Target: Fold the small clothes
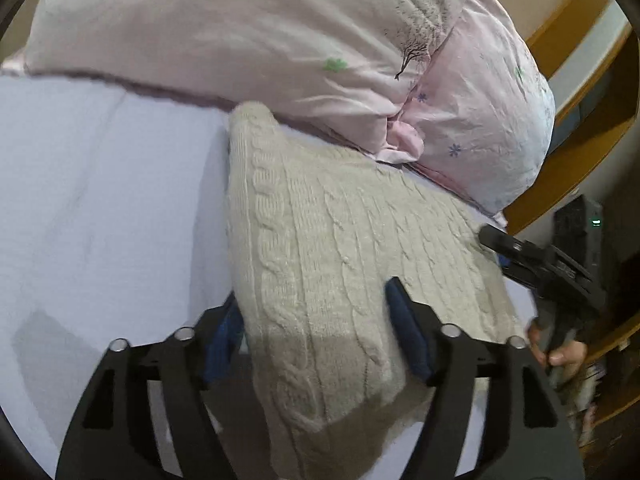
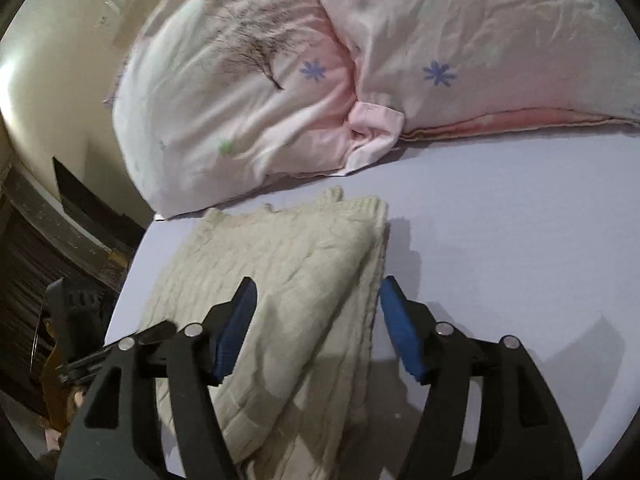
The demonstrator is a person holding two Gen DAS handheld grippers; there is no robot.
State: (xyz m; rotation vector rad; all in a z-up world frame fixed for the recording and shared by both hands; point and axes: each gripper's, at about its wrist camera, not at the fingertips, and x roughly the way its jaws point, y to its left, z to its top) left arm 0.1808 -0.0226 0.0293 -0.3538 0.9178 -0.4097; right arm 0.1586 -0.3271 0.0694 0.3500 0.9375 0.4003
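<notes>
A cream cable-knit sweater point(image 1: 340, 248) lies folded on the pale lilac bed sheet point(image 1: 100, 208). My left gripper point(image 1: 316, 312) is open, its blue-padded fingers point(image 1: 404, 332) on either side of the sweater's near end; the left pad is partly hidden by the knit. In the right wrist view the folded sweater point(image 2: 288, 268) lies under my open right gripper point(image 2: 316, 320), whose fingers straddle its folded edge. The right gripper also shows in the left wrist view point(image 1: 540, 260) at the sweater's far right corner, held by a hand.
A pink floral duvet point(image 1: 280, 40) is bunched up just behind the sweater, also in the right wrist view point(image 2: 280, 92). The bed edge, a wooden frame point(image 1: 576, 160) and dark furniture point(image 2: 48, 248) lie beside the sweater. Bare sheet point(image 2: 500, 240) spreads to the other side.
</notes>
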